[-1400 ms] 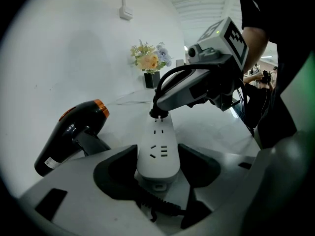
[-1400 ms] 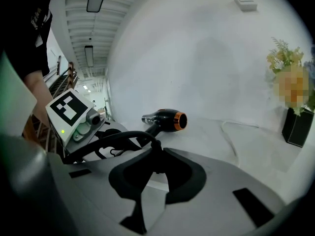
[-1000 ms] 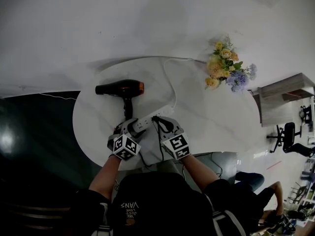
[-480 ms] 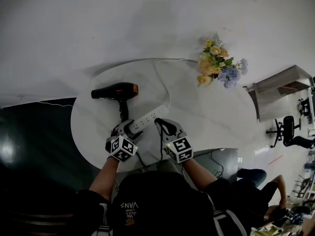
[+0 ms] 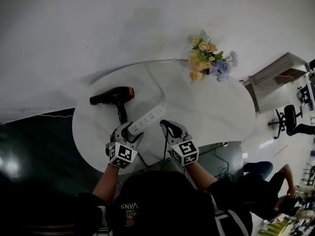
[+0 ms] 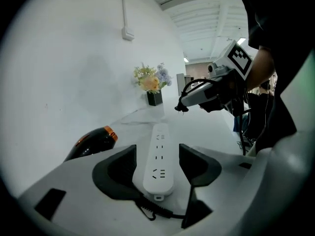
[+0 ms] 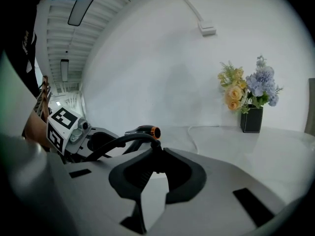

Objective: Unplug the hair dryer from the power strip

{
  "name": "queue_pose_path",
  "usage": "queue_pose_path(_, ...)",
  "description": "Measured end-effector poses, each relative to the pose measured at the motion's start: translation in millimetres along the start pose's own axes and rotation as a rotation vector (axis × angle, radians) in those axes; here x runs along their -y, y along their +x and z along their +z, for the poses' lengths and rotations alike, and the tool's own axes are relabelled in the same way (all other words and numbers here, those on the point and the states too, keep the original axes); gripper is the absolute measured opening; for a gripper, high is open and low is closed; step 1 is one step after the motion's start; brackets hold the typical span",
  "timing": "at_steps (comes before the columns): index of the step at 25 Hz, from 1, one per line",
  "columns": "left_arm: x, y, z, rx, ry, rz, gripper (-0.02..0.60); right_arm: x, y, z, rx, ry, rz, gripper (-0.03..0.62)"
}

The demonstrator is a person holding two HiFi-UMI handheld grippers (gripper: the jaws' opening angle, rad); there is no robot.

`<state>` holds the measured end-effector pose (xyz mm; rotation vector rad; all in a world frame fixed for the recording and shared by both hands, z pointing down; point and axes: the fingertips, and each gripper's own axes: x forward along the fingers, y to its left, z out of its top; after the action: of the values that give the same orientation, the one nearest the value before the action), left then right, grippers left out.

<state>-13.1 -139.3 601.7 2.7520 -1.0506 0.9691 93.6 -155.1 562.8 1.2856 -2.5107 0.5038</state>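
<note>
A white power strip [image 5: 147, 118] lies on the round white table [image 5: 211, 112], and the black hair dryer [image 5: 110, 96] with an orange ring is behind it to the left. My left gripper [image 5: 129, 130] straddles the strip's near end [image 6: 158, 166]. Its jaws are open, with a narrow gap showing on each side. My right gripper [image 5: 165, 126] is shut on the dryer's black plug [image 7: 156, 154]. The plug hangs in the air, clear of the strip, with its prongs [image 6: 181, 108] bare. Its black cord [image 7: 118, 141] arcs away to the left.
A vase of yellow and blue flowers [image 5: 206, 60] stands at the table's far side. The strip's white cable [image 5: 160, 87] curves back toward the wall. A shelf [image 5: 278, 73] and an office chair [image 5: 290, 119] stand to the right, with dark floor on the left.
The right gripper has drawn the plug to the right, away from the strip's sockets. The left gripper has lifted a little over the strip's near end.
</note>
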Motion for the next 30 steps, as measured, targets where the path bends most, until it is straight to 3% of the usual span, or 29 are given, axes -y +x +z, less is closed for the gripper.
queue_pose_path(4,4,-12,17,0.064,-0.003,0.001,0.267,1,-18,3,0.025,0.020,-0.049,0.074)
queue_pose_path(7,6,-23,26,0.107,-0.018,0.006,0.178,1,-30,6,0.049,0.035,-0.078,0.074)
queue_pose_path(15,8,-55,54,0.225,-0.041,0.017,0.053,-5,-63,16,0.111,0.062,-0.140,0.074)
queue_pose_path(21,13,-83,64,0.304,-0.067,0.003,0.026,-23,-83,24,0.156,0.084,-0.166,0.074)
queue_pose_path(30,20,-116,64,0.352,-0.080,-0.020,0.019,-55,-96,14,0.154,0.090,-0.175,0.074)
